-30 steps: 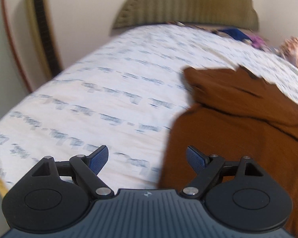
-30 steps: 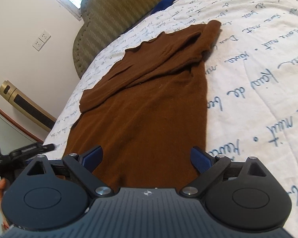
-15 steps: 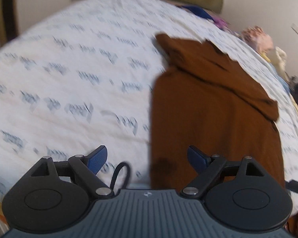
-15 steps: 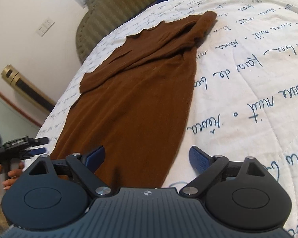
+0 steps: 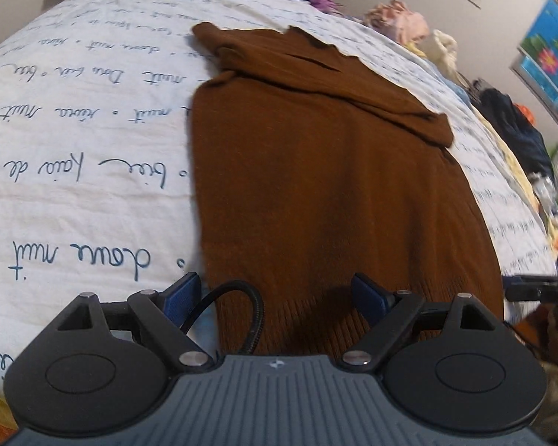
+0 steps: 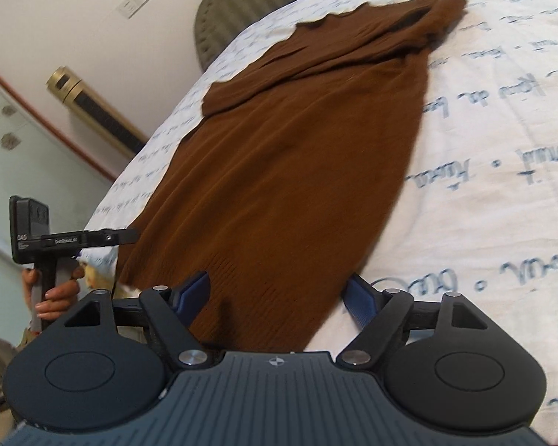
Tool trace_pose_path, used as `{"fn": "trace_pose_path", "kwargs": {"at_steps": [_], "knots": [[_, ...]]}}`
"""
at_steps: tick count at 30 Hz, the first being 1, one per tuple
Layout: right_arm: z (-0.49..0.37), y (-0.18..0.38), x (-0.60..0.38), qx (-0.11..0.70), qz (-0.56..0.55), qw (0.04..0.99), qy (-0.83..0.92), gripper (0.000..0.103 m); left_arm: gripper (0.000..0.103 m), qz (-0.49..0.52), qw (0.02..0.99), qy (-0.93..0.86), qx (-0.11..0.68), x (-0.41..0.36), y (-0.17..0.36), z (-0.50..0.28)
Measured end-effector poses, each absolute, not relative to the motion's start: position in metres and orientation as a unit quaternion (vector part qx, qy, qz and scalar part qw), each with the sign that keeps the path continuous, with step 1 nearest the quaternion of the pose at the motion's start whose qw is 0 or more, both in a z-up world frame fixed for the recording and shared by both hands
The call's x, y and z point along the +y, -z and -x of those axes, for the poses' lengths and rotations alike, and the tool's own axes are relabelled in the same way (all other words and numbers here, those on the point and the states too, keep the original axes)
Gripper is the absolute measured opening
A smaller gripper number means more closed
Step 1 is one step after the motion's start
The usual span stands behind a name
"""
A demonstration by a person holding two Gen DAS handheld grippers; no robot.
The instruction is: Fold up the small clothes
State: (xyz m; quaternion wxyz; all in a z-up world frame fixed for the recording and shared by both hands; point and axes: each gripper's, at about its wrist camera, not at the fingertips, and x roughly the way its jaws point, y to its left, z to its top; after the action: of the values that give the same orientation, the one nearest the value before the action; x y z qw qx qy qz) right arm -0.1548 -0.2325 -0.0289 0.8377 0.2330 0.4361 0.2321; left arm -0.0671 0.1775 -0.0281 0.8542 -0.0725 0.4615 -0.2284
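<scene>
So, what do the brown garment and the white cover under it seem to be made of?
Brown garment: probably knitted wool or acrylic, matte, with a ribbed hem. White cover: likely woven cotton, matte and slightly crinkled, printed with blue handwriting.

The brown sweater (image 5: 327, 186) is seen as matt knit cloth, ribbed at its hem; the bedsheet (image 5: 74, 141) as matt, lightly wrinkled cotton-like cloth.
</scene>
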Motion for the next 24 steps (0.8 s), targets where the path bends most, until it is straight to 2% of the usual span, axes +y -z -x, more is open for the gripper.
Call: {"fn": "trace_pose_path", "kwargs": {"at_steps": [7,18,24], "knots": [[0.163,0.027,-0.237,0.445,-0.234,0.831,-0.236,0.070,0.088,0.050,0.873,0.218,0.433,0.187,0.019,0.081],[0.164,0.029,-0.232,0.449,-0.231,0.827,-0.248,0.071,0.087,0.048,0.853,0.258,0.450,0.188,0.028,0.075],[0.162,0.033,-0.223,0.451,-0.247,0.813,-0.273,0.069,0.085,0.098,0.836,0.288,0.456,0.189,0.033,0.069]]}}
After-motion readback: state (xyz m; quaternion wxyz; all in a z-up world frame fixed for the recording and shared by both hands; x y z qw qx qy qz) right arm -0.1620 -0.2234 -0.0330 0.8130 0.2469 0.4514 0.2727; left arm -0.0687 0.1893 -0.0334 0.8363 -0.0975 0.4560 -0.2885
